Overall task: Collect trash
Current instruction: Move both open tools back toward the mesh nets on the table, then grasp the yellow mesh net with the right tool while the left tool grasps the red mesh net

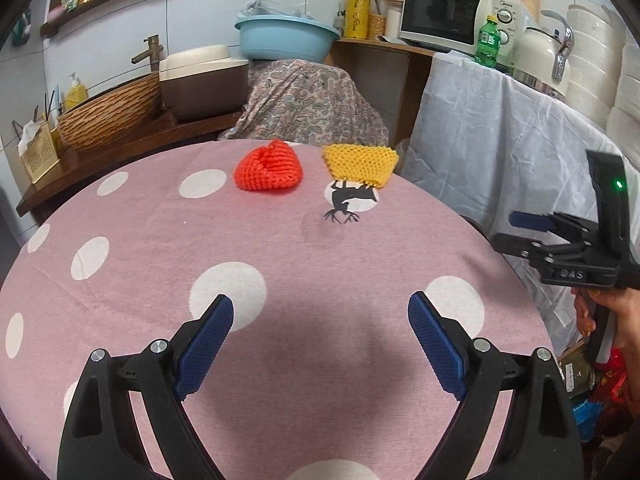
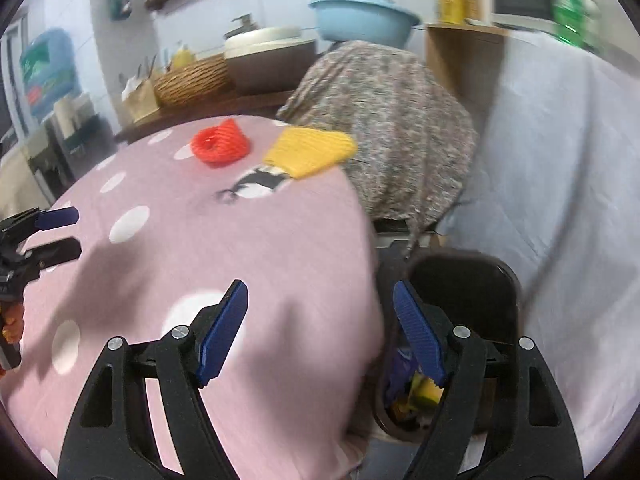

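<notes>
Two foam fruit nets lie at the far side of the round table: a red net [image 1: 268,168] [image 2: 220,146] and a yellow net [image 1: 360,164] [image 2: 310,150] near the edge. My left gripper [image 1: 320,312] [image 2: 76,232] hovers open above the pink cloth, with nothing between its blue pads. My right gripper [image 2: 320,300] [image 1: 508,232] is open and empty too, over the table's right edge and above a black trash bin [image 2: 472,292] that holds several wrappers [image 2: 416,396]. Both nets lie well ahead of both grippers.
The table wears a pink polka-dot cloth [image 1: 160,240]. Behind it stand a paisley-covered object [image 1: 308,100] and a counter with a woven basin [image 1: 112,116]. A white draped surface [image 1: 500,140] rises on the right. A hand [image 1: 612,320] grips the right tool.
</notes>
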`<state>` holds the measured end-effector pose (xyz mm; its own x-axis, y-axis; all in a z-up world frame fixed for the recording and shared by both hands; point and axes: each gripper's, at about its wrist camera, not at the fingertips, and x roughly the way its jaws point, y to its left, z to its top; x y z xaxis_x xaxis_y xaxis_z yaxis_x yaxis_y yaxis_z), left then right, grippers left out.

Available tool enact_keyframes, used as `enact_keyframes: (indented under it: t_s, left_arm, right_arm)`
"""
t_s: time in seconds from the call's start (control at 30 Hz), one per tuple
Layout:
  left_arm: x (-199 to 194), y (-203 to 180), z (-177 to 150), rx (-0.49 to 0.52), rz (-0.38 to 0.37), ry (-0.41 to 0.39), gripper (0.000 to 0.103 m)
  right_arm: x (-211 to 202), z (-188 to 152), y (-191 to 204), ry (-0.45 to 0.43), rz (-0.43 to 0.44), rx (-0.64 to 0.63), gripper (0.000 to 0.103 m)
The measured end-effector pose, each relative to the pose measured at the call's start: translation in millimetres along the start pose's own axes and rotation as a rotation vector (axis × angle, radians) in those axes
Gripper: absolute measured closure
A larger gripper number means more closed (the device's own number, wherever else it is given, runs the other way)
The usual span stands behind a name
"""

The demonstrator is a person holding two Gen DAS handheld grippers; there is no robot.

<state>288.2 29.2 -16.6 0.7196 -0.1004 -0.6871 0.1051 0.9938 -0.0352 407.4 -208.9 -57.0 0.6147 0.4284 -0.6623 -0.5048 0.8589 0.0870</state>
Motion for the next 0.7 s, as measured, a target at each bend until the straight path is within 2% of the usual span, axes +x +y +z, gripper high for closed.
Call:
enact_keyframes:
  t_s: [0.27, 0.4, 0.47, 0.6, 0.63, 0.7]
  left_arm:
    - [4.8, 11.8, 5.6, 0.012, 0.006, -0.005, 0.015]
    - [11.3, 15.7, 9.8, 0.017, 0.005, -0.002, 0.015]
    - [14.8, 15.9, 12.1, 0.026, 0.009, -0.001, 0.015]
    - [21.4, 18.5, 16.4, 0.033, 0.008, 0.001, 0.015]
    - [23.0, 18.6, 17.3, 0.036, 0.009, 0.002, 0.015]
    - [26.2, 18.3, 18.7, 0.046, 0.012, 0.004, 0.015]
  right_arm:
    - [70.1, 64.8, 26.0, 0.068, -0.029, -0.012, 0.028]
    - [103.5, 94.7, 15.7, 0.090, -0.040, 0.098, 0.028]
    - [122.8, 107.5, 9.2, 0.113, -0.084, 0.154, 0.028]
    - [148.4, 117.3, -5.6, 0.132, -0.101, 0.268, 0.028]
    - [152.4, 118.0, -7.4, 0.135, -0.108, 0.280, 0.029]
    - [160.0, 119.7, -6.9, 0.144, -0.128, 0.283, 0.037]
